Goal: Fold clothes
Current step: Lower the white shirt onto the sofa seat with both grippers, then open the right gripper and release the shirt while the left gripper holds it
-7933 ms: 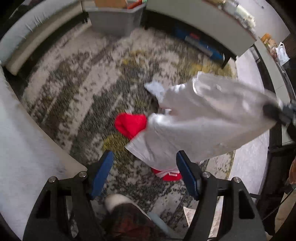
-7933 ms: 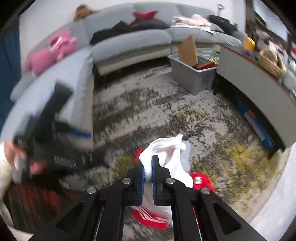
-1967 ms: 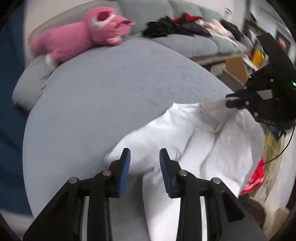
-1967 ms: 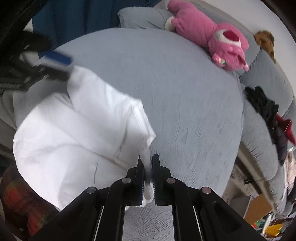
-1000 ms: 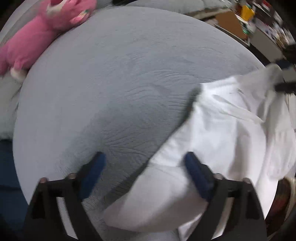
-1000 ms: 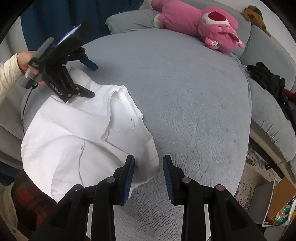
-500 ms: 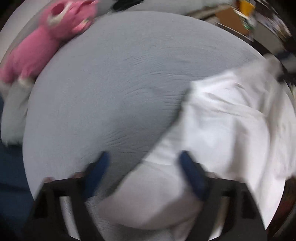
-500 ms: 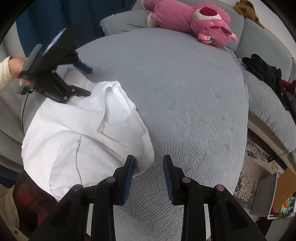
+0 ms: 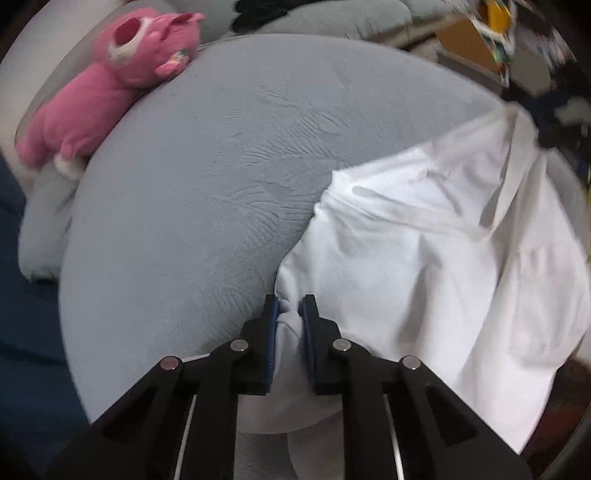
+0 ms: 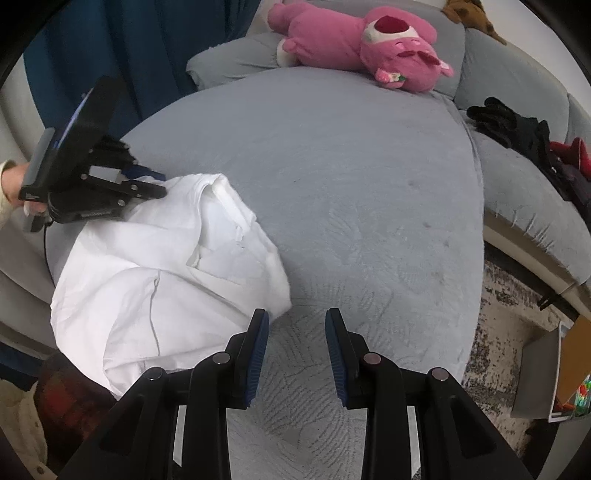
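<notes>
A crumpled white garment lies on the near side of a wide grey sofa cushion. My left gripper is closing its jaws on a bunched edge of the cloth, and the blue pads press on it. The right wrist view shows the same garment, with the left gripper at its far left corner, held by a hand. My right gripper stands open just above the cushion. Its left pad is beside the garment's near right edge, with nothing between the pads.
A pink plush toy lies at the back of the cushion. Dark and red clothes sit on the sofa seat to the right. Past the cushion's right edge there is patterned rug and a box.
My left gripper's wide-open jaws have come together on the garment's edge and pulled it slightly. The right gripper stays open and has shifted a little along the garment's near edge.
</notes>
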